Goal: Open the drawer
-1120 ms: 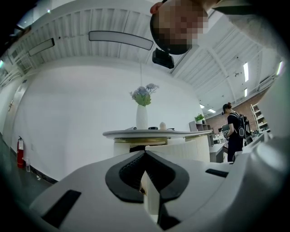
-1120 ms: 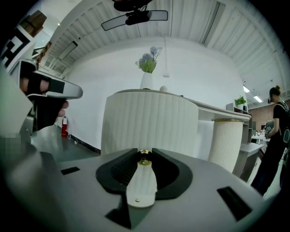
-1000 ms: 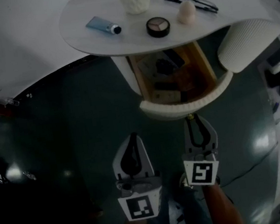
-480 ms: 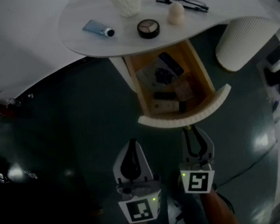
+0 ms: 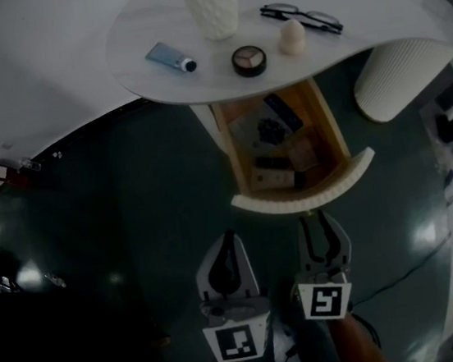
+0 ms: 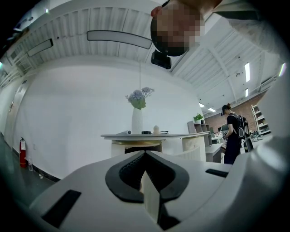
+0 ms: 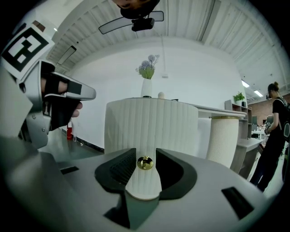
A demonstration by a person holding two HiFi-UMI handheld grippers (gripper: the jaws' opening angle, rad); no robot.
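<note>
Head view, middle of the frame: the drawer [image 5: 305, 197] stands pulled well out from under the desk [image 5: 132, 31] with its contents showing, so the opening looks essentially done. Just below its curved front, the right hand-held gripper [image 5: 321, 220] has just been opening its jaws. In the right gripper view they stand wide, with the small gold knob [image 7: 145, 163] between them and clear of both pads. What seems left is only backing away. The left hand-held gripper [image 5: 227, 238], lower centre, has its jaws together and empty.
</note>
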